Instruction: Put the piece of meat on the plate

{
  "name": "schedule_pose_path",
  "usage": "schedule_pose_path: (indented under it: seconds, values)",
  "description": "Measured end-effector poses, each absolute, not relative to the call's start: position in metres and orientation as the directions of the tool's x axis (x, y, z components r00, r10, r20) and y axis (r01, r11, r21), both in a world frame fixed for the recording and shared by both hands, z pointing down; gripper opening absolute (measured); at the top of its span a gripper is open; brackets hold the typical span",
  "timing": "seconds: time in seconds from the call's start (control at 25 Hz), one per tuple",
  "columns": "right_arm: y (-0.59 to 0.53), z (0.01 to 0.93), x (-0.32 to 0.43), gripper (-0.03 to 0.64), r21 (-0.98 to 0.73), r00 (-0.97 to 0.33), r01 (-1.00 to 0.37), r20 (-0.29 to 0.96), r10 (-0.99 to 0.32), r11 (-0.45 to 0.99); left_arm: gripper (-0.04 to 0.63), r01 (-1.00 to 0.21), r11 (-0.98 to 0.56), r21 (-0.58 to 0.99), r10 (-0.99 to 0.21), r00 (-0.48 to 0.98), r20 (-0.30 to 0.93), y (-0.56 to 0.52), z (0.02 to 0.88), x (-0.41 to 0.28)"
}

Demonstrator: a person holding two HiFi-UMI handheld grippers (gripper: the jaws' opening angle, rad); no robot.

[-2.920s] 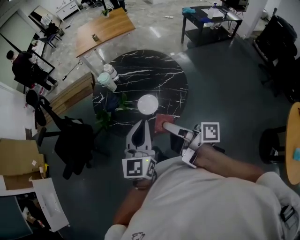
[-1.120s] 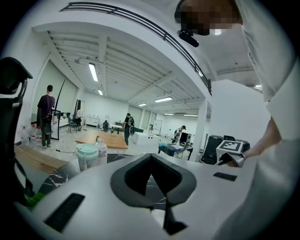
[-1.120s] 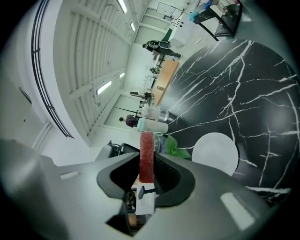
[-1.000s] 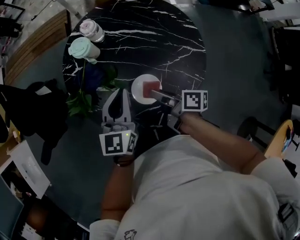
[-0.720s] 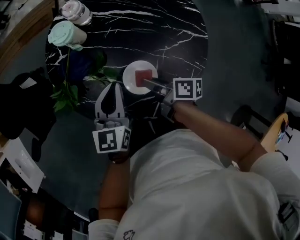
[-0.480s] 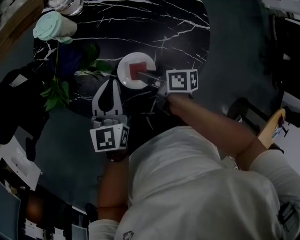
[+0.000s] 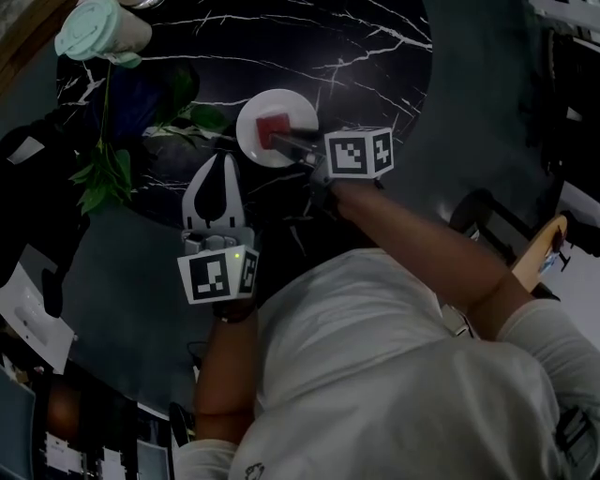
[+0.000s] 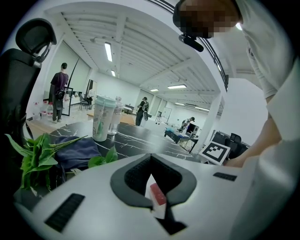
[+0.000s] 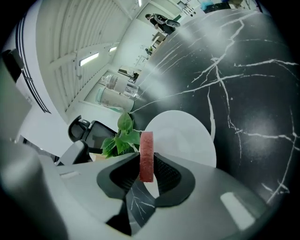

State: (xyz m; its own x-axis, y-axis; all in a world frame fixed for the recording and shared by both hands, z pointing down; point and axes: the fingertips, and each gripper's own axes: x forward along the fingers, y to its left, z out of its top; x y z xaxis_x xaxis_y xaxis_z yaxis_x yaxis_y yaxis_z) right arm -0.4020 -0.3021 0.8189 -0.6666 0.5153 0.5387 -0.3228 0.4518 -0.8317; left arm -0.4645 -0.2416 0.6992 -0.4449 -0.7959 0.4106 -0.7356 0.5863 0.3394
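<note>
The piece of meat is a flat red slab, held on edge in my right gripper, which is shut on it. It hangs just over the near side of the round white plate on the black marble table. In the right gripper view the meat stands upright between the dark pads, with the plate right behind. My left gripper is shut and holds nothing, just to the near left of the plate. Through its jaws the meat shows.
A mint-lidded cup stands at the table's far left. Green leaves and a dark blue cloth lie left of the plate. The table's rounded edge is at the right. People stand far back in the room.
My right gripper has carried the meat from the table's near edge to over the plate and lowered it. The left gripper has come down beside the plate, still shut.
</note>
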Motion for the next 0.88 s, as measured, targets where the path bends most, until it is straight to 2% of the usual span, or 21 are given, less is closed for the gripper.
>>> schedule_pose_path:
  seconds: [0.28, 0.6, 0.76, 0.88]
  values:
    - [-0.302, 0.825, -0.399, 0.109, -0.731, -0.632, -0.301, 0.634, 0.446, 0.613, 0.006, -0.748, 0.566, 0.346, -0.809, -0.424, 0.407, -0.235, 0.697, -0.457]
    - [-0.313, 0.820, -0.400, 0.161, -0.425, -0.584, -0.130, 0.763, 0.277, 0.896, 0.006, -0.758, 0.546, 0.356, -0.823, -0.407, 0.396, -0.217, 0.683, -0.449]
    - [-0.318, 0.792, -0.398, 0.160, -0.348, -0.628, -0.096, 0.748, 0.214, 0.932, 0.006, -0.774, 0.533, 0.341, -0.833, -0.409, 0.374, -0.200, 0.664, -0.448]
    - [-0.314, 0.738, -0.402, 0.143, -0.306, -0.728, -0.041, 0.661, 0.181, 0.951, 0.008, -0.804, 0.499, 0.323, -0.854, -0.393, 0.342, -0.188, 0.639, -0.445]
